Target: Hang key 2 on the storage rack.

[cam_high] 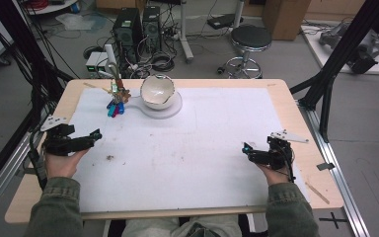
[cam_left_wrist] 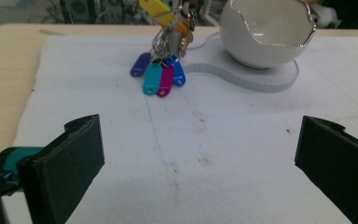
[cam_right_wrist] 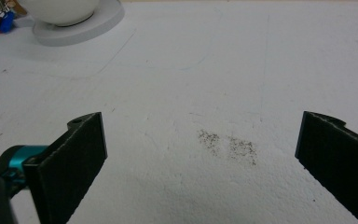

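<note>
Black foam-faced jaws, both pairs mine, both spread wide with nothing between them.

Item 1: left gripper, resting low on the white foam sheet, jaws parted. Item 2: right gripper, well apart from the left, across the sheet, likewise parted and empty.

Item 3: bunch of keys with coloured plastic tags, ahead of my left jaws and slightly to their left, well out of reach; far ahead and off to the left of my right jaws. Tags fan out flat on the sheet; the metal rings and keys rise from them toward a yellow tag. Judged light, loose and jangly, the tags smooth and apt to slip; best pinched at the metal cluster above the tags, I reckon.

Item 4: white eggshell-shaped bowl, just right of the keys, seated on a pale flat base. Likely fragile; keep clear.
</note>
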A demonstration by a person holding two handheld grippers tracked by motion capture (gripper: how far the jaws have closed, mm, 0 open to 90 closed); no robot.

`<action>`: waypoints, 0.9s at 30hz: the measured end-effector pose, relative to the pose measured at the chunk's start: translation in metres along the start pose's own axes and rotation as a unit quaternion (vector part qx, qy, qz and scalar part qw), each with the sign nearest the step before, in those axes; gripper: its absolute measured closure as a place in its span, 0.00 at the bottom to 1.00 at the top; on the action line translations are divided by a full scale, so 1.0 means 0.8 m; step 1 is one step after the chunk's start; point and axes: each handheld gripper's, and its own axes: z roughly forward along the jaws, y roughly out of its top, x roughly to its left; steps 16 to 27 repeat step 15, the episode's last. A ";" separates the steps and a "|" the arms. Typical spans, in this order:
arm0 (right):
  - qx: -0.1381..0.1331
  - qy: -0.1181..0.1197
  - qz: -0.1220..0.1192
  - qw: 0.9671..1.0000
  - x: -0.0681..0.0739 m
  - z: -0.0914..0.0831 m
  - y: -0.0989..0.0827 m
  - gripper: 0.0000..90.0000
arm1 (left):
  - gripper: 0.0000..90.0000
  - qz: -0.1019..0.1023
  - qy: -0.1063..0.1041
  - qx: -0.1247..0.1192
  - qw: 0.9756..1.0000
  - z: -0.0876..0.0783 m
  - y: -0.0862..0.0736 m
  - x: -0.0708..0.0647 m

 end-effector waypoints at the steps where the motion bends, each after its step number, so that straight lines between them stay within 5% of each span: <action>1: 0.000 -0.001 0.001 1.000 0.001 0.000 0.000 0.01 | 0.02 0.000 0.002 -0.009 1.000 -0.002 -0.003 0.001; 3: 0.000 -0.001 0.000 1.000 0.001 0.000 0.000 0.01 | 0.02 -0.011 -0.003 -0.023 1.000 -0.005 -0.012 0.004; 11: -0.001 -0.001 0.001 1.000 0.002 -0.002 0.000 0.01 | 0.02 -0.034 0.010 -0.014 0.999 -0.011 -0.040 0.016; 27: 0.000 -0.003 -0.005 1.000 0.002 0.000 0.000 0.01 | 0.02 -0.038 0.013 -0.018 0.999 -0.013 -0.041 0.017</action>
